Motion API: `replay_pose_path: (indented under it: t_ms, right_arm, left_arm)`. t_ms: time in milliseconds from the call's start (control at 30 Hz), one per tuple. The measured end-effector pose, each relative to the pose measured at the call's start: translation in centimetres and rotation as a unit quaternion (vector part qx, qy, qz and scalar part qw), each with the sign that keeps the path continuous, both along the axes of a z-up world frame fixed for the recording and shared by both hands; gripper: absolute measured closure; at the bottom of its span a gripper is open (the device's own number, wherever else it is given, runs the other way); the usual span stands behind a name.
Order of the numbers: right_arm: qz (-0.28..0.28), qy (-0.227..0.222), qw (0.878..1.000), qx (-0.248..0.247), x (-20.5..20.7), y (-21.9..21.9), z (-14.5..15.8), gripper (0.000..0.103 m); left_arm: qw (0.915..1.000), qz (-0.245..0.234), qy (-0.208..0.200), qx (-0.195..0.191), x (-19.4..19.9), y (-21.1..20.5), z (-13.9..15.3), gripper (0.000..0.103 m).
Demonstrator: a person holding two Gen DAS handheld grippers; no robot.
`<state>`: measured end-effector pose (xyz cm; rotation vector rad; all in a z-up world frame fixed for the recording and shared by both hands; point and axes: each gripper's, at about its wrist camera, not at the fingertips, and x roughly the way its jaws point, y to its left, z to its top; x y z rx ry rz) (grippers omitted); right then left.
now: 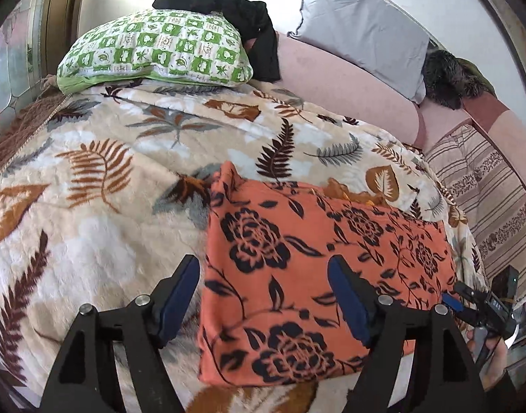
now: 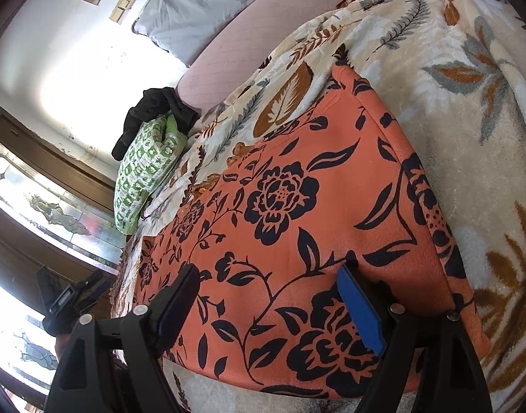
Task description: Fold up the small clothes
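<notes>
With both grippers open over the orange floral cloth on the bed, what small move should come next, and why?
Probably lower the left gripper onto the near-left edge of the orange floral cloth and close. Both it and the right gripper are open and hold nothing, and the cloth lies flat on the leaf-print blanket, apparently already partly folded.

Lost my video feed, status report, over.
Left claw open, right claw open, both empty. Orange floral cloth flat on leaf-print blanket. Nothing in the way.
</notes>
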<state>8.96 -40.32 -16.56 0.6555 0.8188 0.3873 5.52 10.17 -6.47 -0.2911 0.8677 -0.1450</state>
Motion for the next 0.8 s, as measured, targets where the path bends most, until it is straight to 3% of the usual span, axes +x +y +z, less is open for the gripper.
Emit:
replay_pose_path:
  t_ms: [67,167,233,367,533,733,800]
  right_arm:
    - [-0.002,-0.001,1.0,-0.002,-0.1,0.2,0.0,0.019]
    - [-0.003,0.005,1.0,-0.005,-0.2,0.4,0.1,0.019]
    - [0.0,0.02,1.0,0.0,-0.1,0.4,0.7,0.019]
    - [0.013,-0.013,1.0,0.025,0.3,-0.2,4.1,0.019]
    - [0.02,-0.015,0.999,0.021,5.6,-1.3,6.9,0.019]
    - [-0.01,0.063,0.997,0.047,14.6,-4.2,4.2,0.019]
    - [-0.028,0.097,0.994,0.033,17.2,-5.3,2.3,0.019]
  left_arm:
    - [0.9996,-0.018,0.02,0.006,-1.0,-1.5,-2.2,0.025]
    - [0.9942,-0.026,0.084,0.061,-0.7,-3.2,-6.9,0.027]
    - [0.9917,-0.036,0.067,0.104,-1.0,-4.3,-6.8,0.028]
    - [0.9934,-0.026,0.079,0.079,-0.4,-3.8,-6.2,0.028]
    - [0.9927,-0.03,0.078,0.087,-0.4,-4.0,-6.5,0.027]
    - [0.9939,-0.029,0.081,0.07,-0.3,-3.4,-6.4,0.027]
    - [0.9941,-0.028,0.082,0.065,-0.2,-3.4,-6.4,0.027]
